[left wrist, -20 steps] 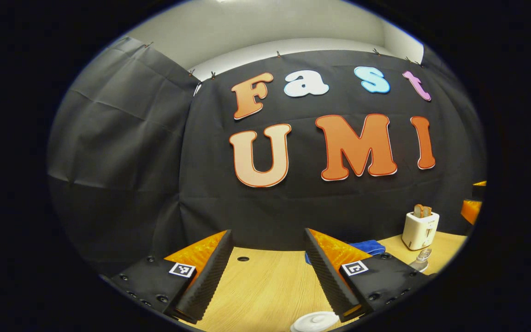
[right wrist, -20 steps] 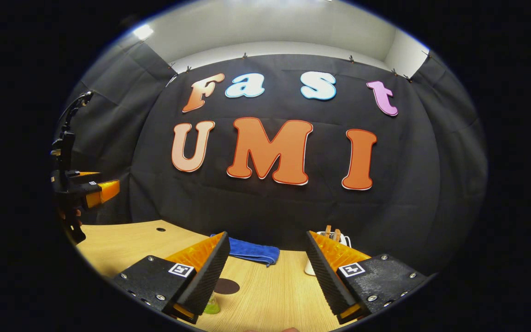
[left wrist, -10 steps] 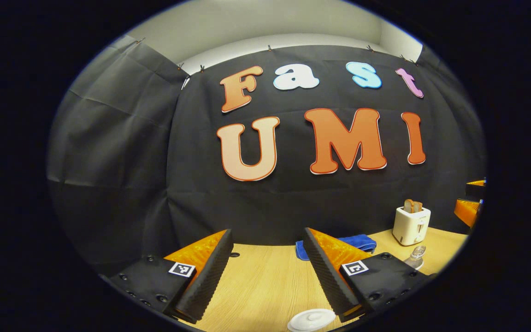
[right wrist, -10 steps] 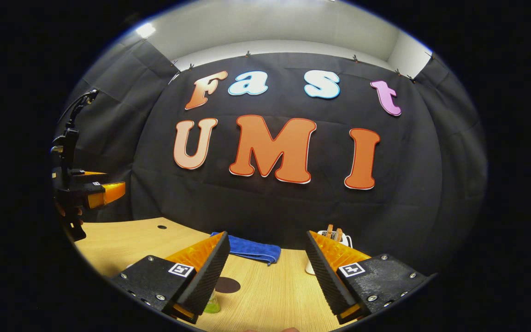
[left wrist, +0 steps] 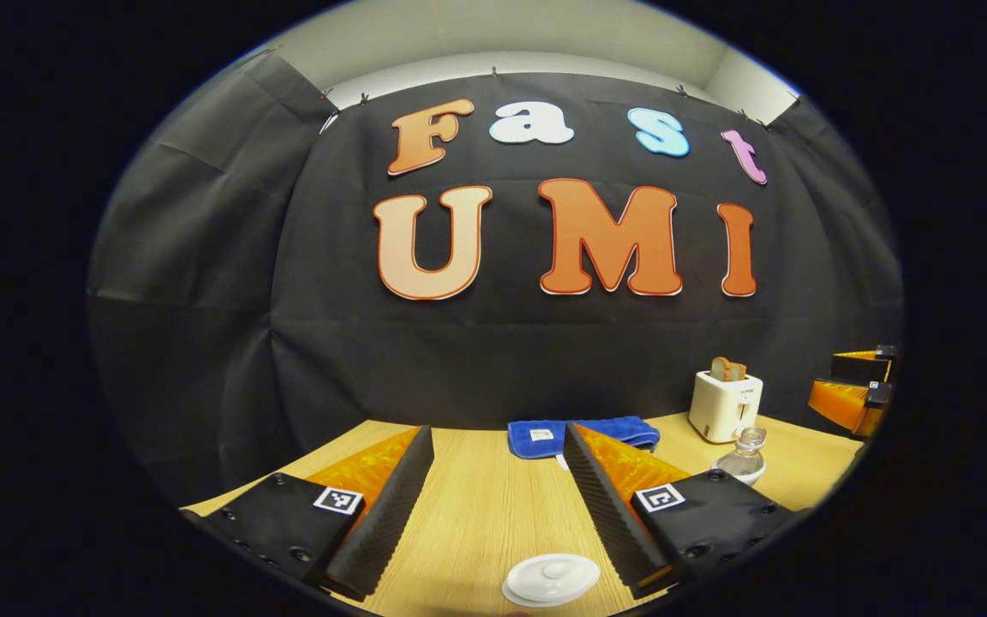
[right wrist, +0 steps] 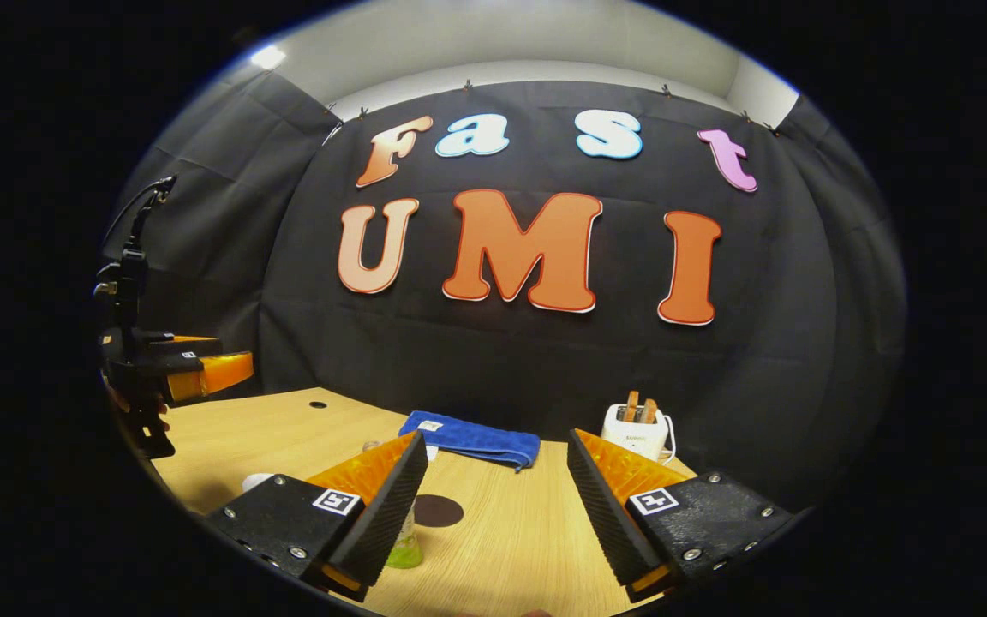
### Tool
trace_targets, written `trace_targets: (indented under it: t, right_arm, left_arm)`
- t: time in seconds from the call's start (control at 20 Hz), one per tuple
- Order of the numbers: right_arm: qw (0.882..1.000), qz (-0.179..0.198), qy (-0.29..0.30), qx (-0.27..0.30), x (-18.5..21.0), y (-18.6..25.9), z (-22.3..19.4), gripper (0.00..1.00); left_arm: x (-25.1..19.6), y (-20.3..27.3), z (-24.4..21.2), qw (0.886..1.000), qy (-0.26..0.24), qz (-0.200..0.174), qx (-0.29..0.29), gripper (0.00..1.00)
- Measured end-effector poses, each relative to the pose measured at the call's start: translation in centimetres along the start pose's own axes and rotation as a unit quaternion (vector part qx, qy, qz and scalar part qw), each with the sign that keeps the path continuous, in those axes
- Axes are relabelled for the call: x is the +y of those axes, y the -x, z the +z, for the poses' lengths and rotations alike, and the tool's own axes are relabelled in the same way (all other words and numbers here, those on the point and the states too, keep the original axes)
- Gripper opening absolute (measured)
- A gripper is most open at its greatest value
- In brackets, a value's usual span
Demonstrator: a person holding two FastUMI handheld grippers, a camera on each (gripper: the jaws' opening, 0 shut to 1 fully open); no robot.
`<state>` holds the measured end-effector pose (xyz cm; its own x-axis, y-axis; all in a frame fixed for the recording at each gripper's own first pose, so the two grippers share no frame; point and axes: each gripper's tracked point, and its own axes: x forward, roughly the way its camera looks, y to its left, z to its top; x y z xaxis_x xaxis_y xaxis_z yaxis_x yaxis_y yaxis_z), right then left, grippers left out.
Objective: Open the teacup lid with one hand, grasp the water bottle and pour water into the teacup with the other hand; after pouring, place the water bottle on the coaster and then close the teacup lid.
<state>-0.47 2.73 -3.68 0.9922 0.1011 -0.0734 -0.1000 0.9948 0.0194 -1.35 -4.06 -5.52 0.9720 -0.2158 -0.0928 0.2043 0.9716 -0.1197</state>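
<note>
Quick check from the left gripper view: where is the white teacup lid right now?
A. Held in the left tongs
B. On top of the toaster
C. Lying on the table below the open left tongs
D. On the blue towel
C. The white teacup lid lies flat on the wooden table between and below the open left tongs, neither finger touching it.

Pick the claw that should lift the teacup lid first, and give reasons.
Left. The white teacup lid lies just ahead of the open left claw, between its fingers. The right claw faces the dark coaster instead.

Right tool (right wrist: 493, 506) agape above the table (right wrist: 511, 548) — coaster (right wrist: 438, 511) ahead, towel (right wrist: 472, 438) beyond.
</note>
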Motion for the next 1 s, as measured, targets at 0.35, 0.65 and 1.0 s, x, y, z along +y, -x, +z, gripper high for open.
trace_targets:
  t: [0.35, 0.65, 1.0]
  right_arm:
    - [0.999, 0.039, 0.001, 0.022, 2.6, -0.1, -3.1, 0.98]
    - [0.997, 0.060, -0.006, 0.046, 4.1, -0.2, -5.5, 0.98]
    - [0.996, 0.063, -0.004, 0.068, 4.5, -0.3, -7.1, 0.98]
  left_arm:
    - [-2.7, 0.7, -4.8, 0.999, -0.005, -0.043, 0.033, 0.99]
    - [-5.0, 0.9, -9.0, 0.994, -0.023, -0.079, 0.071, 0.99]
    - [-6.1, 1.0, -13.5, 0.986, -0.021, -0.102, 0.127, 0.95]
